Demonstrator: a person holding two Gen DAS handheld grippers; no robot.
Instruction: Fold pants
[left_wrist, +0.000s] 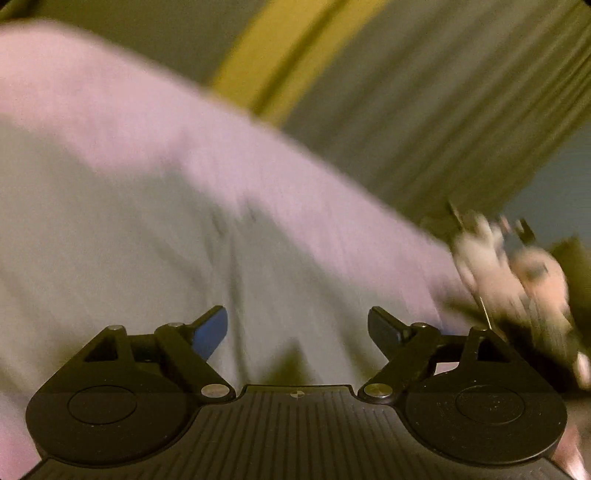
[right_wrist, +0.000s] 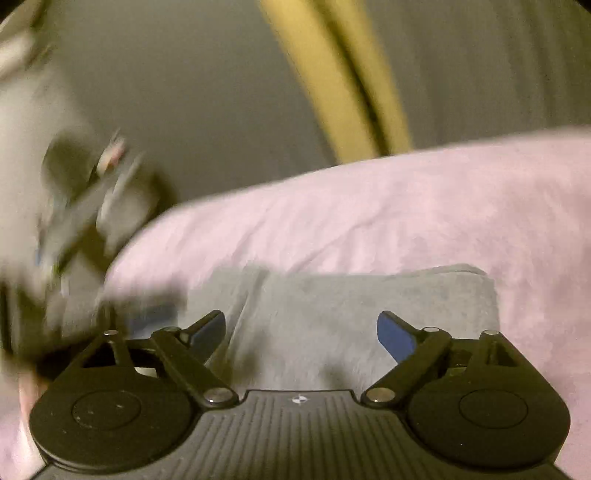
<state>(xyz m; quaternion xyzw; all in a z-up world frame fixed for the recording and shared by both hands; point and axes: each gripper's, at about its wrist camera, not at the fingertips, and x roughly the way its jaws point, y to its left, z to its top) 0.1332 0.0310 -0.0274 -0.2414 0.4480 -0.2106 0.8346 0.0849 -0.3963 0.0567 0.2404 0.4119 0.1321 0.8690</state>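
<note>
Grey pants (right_wrist: 343, 306) lie folded on pink sheet (right_wrist: 406, 206); L gripper (left_wrist: 297, 330) & R gripper (right_wrist: 301, 332) wide open, empty; fold looks nearly done.

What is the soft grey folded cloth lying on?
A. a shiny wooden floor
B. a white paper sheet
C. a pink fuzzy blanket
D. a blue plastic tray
C: in the right wrist view the grey folded pants rest flat on a pink fuzzy blanket that spreads out around them.
</note>
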